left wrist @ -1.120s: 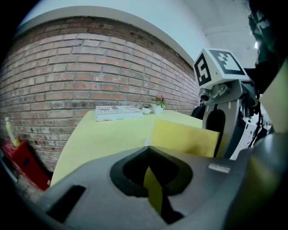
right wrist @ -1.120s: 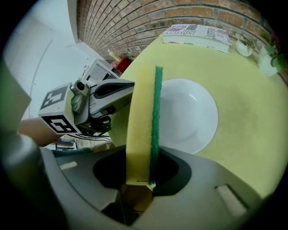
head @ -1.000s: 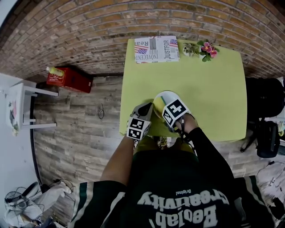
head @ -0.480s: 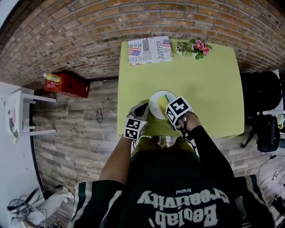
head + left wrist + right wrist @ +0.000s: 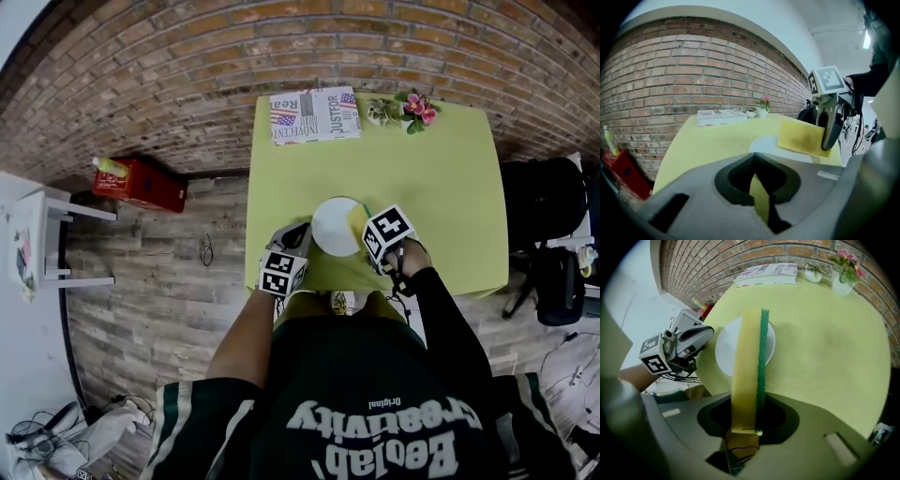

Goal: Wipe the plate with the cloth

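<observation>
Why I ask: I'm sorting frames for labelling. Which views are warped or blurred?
Head view: fisheye bows the table edges and bricks; sharp, evenly lit. Left gripper view: the left gripper up close is soft, the cloth sharper, corners black. Right gripper view: corners dark too, cloth and plate clear.

The plate (image 5: pixel 336 226) looks smooth, the cloth (image 5: pixel 747 362) spongy with a rough green face, the table (image 5: pixel 441 187) matt.
</observation>
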Available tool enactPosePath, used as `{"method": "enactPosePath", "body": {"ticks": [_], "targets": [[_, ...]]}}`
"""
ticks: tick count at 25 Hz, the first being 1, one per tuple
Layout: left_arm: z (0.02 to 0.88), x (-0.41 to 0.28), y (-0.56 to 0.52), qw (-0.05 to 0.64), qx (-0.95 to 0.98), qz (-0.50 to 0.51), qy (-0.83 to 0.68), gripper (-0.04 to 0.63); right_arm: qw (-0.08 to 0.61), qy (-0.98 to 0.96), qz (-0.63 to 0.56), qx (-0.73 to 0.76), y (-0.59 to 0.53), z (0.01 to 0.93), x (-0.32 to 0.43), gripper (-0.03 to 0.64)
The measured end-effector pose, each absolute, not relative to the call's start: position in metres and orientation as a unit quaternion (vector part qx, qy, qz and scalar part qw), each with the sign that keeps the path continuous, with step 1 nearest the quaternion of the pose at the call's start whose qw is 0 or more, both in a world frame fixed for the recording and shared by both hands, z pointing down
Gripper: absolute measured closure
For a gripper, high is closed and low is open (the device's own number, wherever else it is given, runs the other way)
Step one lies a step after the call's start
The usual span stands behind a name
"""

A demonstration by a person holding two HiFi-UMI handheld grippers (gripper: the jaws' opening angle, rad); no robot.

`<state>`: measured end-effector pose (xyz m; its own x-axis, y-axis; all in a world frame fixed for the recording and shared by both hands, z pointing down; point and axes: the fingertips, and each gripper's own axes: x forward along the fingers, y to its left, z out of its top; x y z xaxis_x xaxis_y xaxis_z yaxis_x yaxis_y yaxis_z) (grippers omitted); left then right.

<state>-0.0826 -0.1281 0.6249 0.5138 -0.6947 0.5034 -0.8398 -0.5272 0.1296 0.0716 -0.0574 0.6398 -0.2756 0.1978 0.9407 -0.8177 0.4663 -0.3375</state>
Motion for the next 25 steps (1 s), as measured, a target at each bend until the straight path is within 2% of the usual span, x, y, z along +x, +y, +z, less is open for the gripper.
{"method": "enactPosePath", "body": {"ticks": [15,25], "targets": [[0.624,-0.082,-0.127,0.178,0.852,0.201,-0.448,0.588,0.546,-0.637,0.469,0.277,-0.059,0.636,0.114,0.480],[0.626,-0.081,-0.128,0.178,0.851,0.208,-0.449,0.588,0.514,-0.672,0.470,0.253,-0.061,0.625,0.083,0.482]]}}
